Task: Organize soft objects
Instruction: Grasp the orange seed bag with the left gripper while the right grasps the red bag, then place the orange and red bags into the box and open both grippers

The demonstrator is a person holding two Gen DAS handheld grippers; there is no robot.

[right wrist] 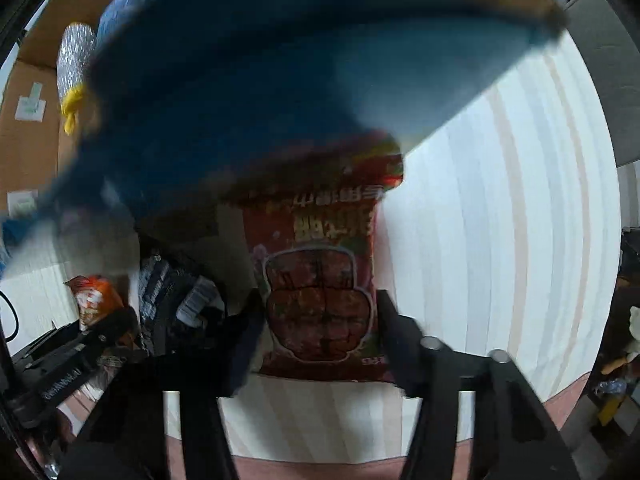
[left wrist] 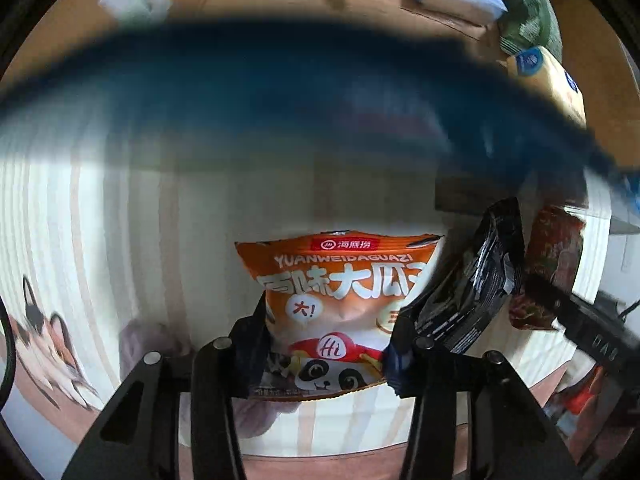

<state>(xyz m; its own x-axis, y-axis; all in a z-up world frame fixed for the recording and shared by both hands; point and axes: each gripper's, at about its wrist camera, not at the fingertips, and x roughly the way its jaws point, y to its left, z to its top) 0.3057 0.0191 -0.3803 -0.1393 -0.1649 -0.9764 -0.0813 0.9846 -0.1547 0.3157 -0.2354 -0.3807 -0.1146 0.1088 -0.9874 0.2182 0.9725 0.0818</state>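
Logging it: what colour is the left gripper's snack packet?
Orange snack packet, white lettering; left wrist view.

Soft, even indoor light — a blue cloth [left wrist: 280,92] smears with motion blur; fisheye edges bend and darken.

A motion-blurred blue cloth [left wrist: 280,92] sweeps across twelve o'clock in both wrist views, hiding the red snack packet's [right wrist: 320,300] top edge, while the orange sunflower-seed packet's [left wrist: 340,312] lower corners sit behind the hand-held gripper fingers [left wrist: 248,344].
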